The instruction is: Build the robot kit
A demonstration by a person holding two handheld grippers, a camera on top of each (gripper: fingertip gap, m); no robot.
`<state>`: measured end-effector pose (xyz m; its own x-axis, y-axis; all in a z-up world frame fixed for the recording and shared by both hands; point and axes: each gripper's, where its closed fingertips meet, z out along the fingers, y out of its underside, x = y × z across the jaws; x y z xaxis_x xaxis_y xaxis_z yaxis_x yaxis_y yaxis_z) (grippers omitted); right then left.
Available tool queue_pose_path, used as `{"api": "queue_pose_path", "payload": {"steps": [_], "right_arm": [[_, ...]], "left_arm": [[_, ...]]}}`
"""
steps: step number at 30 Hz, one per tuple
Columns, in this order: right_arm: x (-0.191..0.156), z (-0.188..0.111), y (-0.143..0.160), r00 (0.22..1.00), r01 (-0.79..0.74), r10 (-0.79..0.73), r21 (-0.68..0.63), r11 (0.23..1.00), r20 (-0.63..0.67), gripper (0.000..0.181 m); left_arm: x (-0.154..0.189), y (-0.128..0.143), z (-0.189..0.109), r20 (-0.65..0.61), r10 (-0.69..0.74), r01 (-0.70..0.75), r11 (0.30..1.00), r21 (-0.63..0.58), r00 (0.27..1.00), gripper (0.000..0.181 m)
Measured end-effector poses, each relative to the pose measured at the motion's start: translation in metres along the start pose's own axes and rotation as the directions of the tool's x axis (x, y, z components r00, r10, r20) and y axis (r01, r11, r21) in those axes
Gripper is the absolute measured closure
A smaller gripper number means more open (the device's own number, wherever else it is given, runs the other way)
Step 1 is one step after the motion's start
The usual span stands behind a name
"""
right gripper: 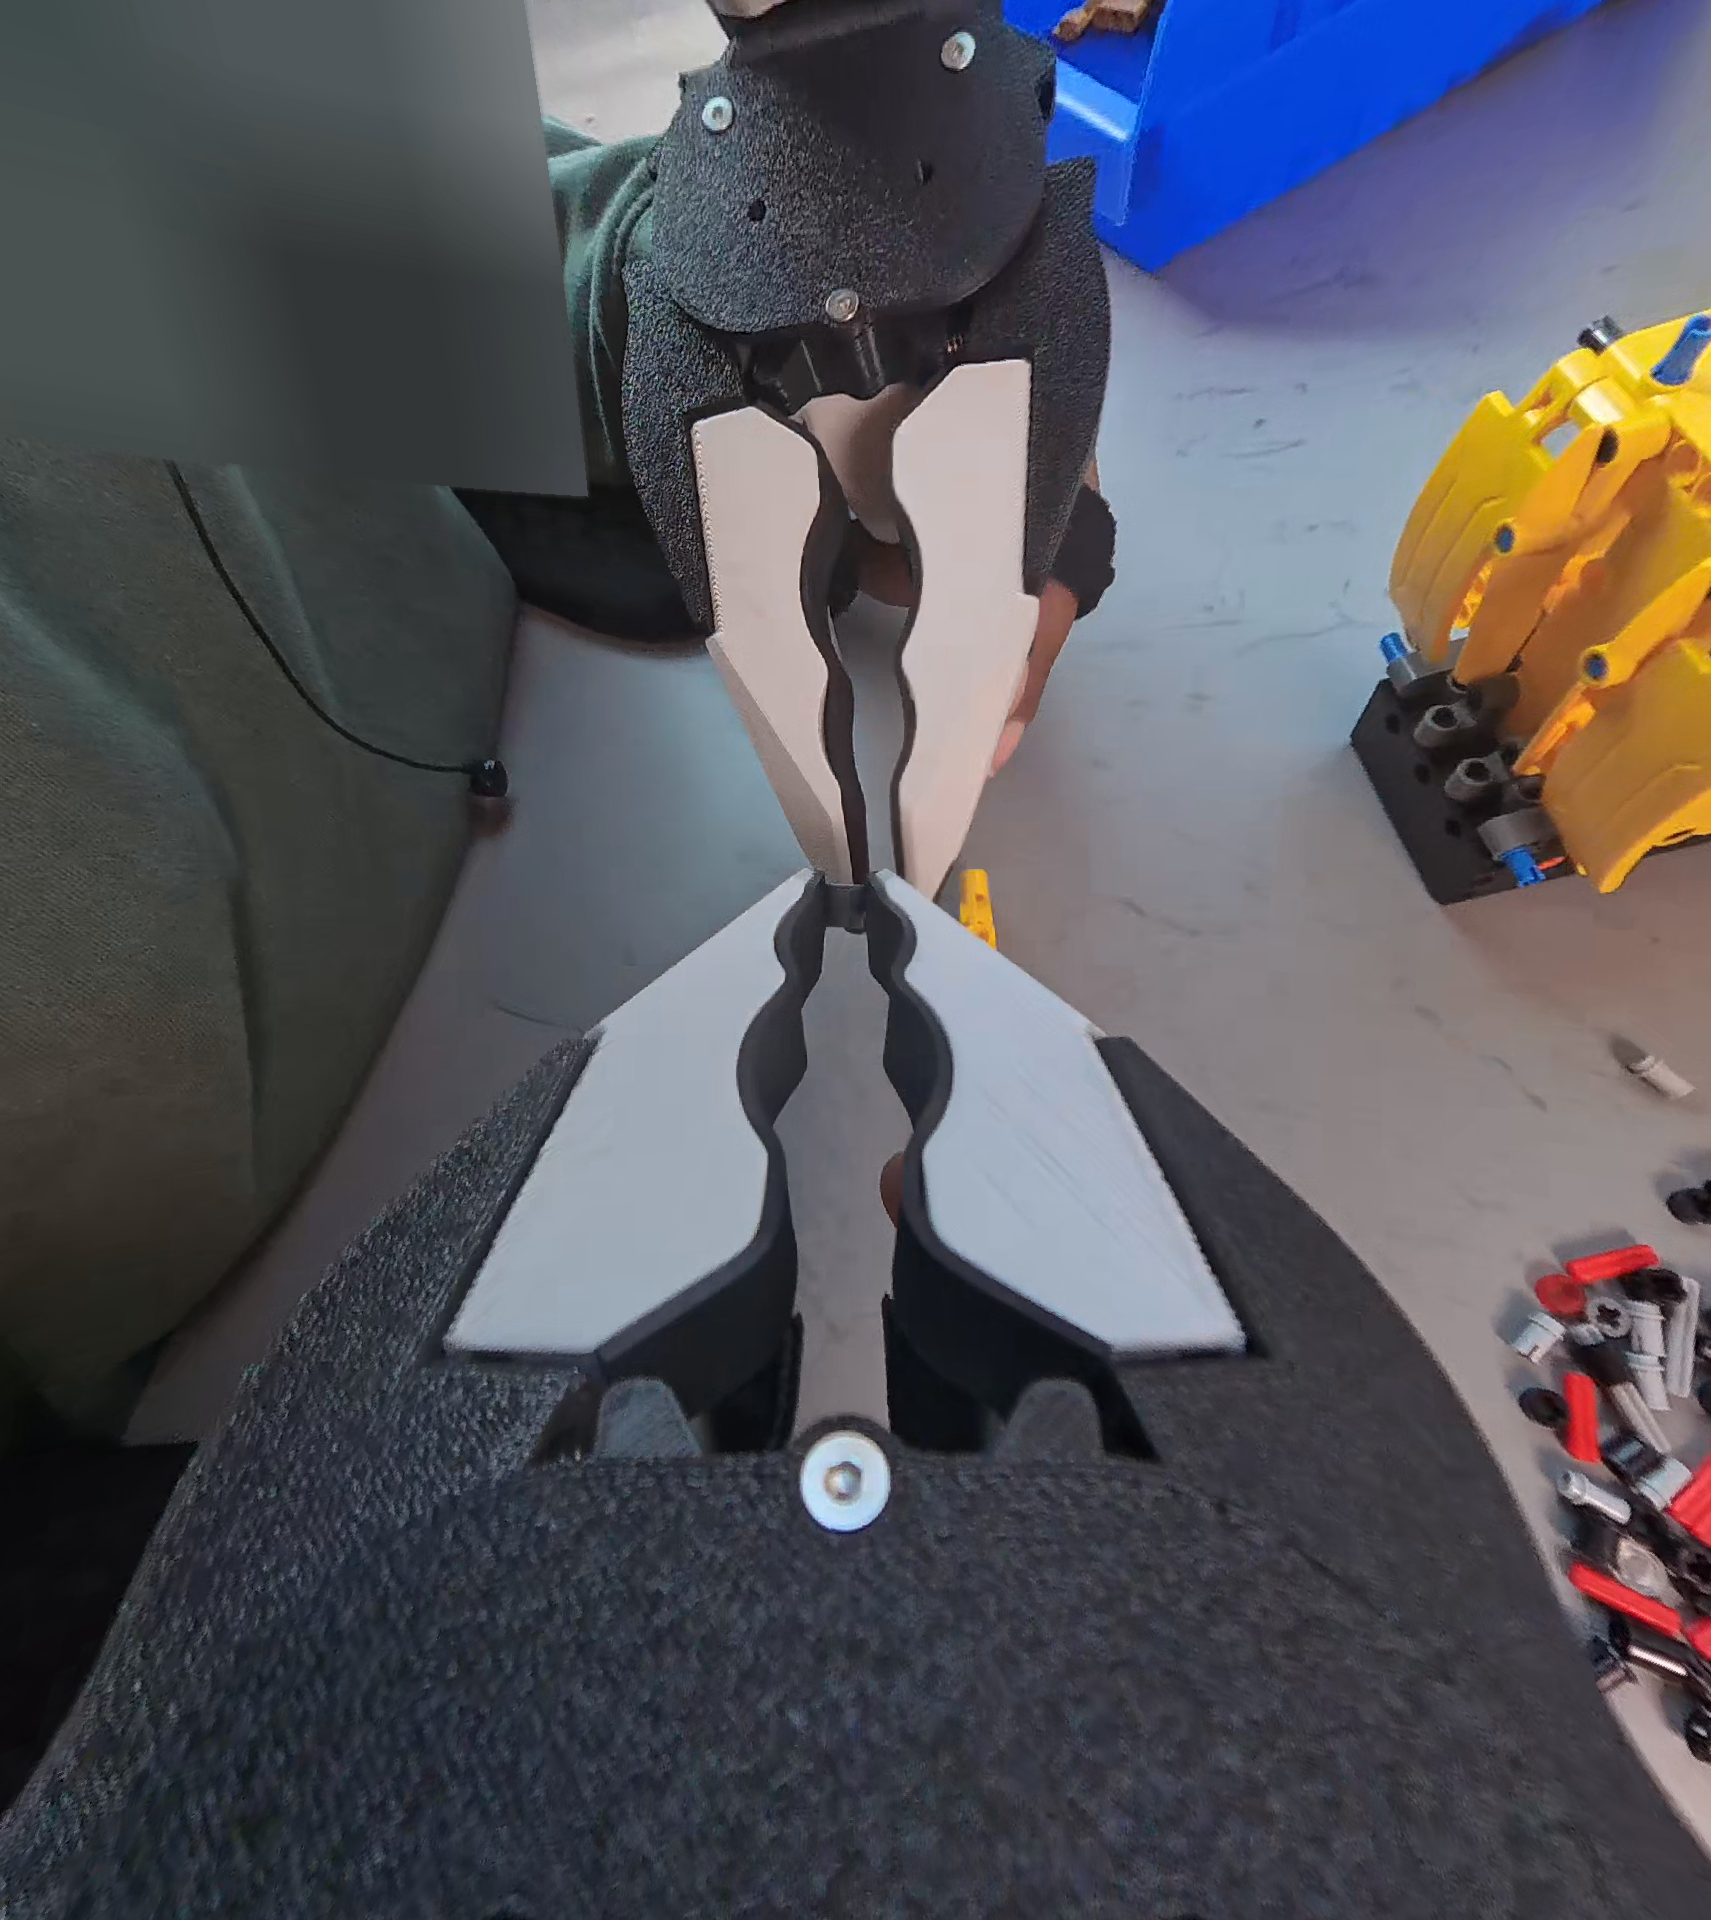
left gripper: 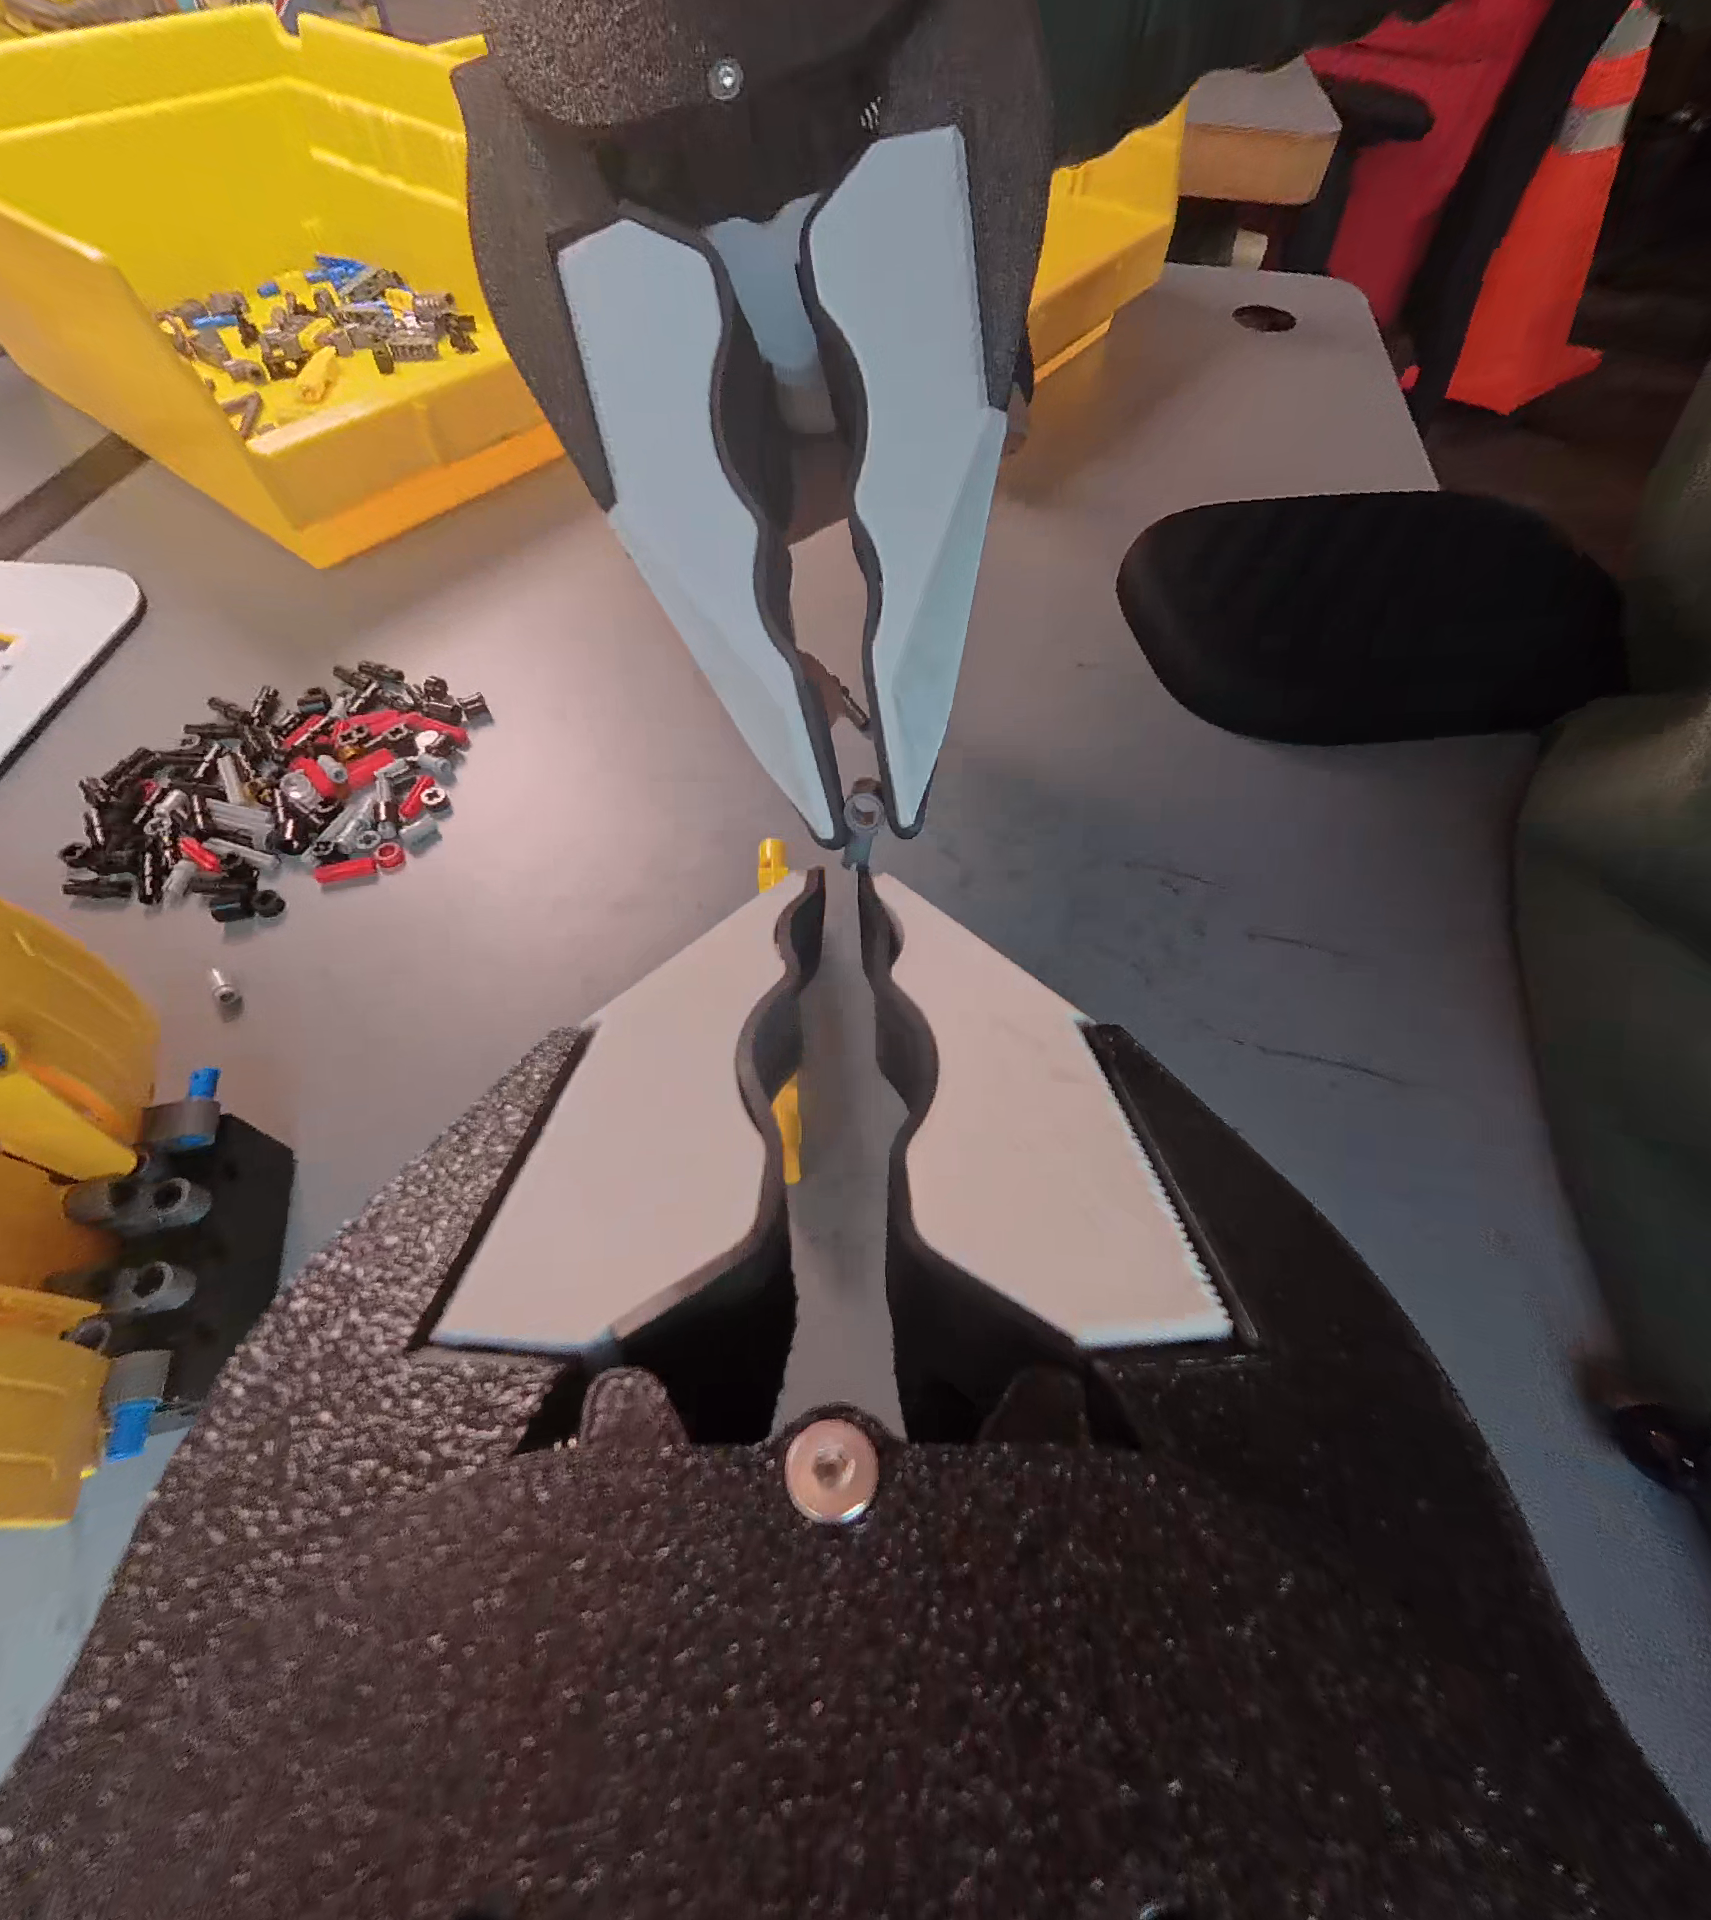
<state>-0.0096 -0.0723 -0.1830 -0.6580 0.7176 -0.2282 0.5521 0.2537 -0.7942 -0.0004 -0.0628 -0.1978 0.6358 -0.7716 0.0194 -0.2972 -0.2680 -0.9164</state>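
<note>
A grey table (left gripper: pixel 1194 935) carries a yellow bin (left gripper: pixel 207 208), a half-built yellow model (right gripper: pixel 1609 623) and a loose pile of small parts (left gripper: pixel 279 790) — all off to the side. Above bare tabletop the two tools meet tip to tip: the right gripper (right gripper: pixel 846 899) is clamped on a small grey connector (left gripper: pixel 863 814), while the left gripper (left gripper: pixel 840 878) is nearly closed just under it — whether it grips the piece, I cannot tell.

Even indoor light, soft shadows; fisheye-bent edges, perhaps slight blur
</note>
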Motion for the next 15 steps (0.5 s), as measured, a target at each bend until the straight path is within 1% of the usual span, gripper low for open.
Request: {"api": "queue_pose_path", "payload": {"steps": [2, 6, 15], "right_arm": [[-0.001, -0.001, -0.001, 1.0, 0.009, -0.009, -0.002, 1.0, -0.007, 0.174], [-0.006, -0.003, -0.007, 1.0, 0.006, -0.006, 0.026, 1.0, 0.003, 0.174], [-0.015, -0.005, -0.014, 0.999, 0.018, -0.02, 0.044, 0.999, 0.041, 0.174]], "left_arm": [[0.004, -0.002, -0.001, -0.007, 0.013, -0.013, 1.0, 0.015, 1.0, 0.18], [0.005, -0.008, -0.005, -0.023, -0.001, 0.003, 0.999, 0.054, 1.0, 0.175], [0.013, -0.015, -0.01, -0.095, -0.032, 0.042, 0.993, 0.108, 0.995, 0.175]]}}
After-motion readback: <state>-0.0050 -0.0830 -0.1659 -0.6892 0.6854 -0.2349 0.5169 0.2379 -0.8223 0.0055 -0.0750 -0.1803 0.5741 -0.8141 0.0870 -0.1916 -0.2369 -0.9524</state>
